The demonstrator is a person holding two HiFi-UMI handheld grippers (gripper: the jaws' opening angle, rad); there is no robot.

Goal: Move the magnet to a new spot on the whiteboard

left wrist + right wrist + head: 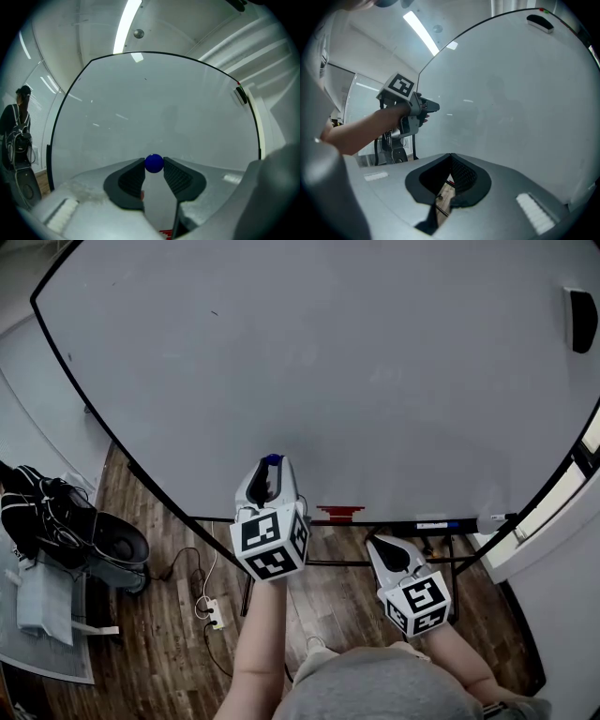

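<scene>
A small blue ball magnet sits pinched between the tips of my left gripper. In the head view, the magnet and left gripper are held up against the lower middle of the big whiteboard. I cannot tell whether the magnet touches the board. The right gripper view shows the left gripper from the side, close to the whiteboard. My right gripper hangs lower, below the board's bottom edge. Its jaws are shut with nothing in them.
A black eraser sticks to the board's upper right. The tray under the board carries a red item and a marker. A dark bag and chair stand at the left, with a power strip on the wood floor.
</scene>
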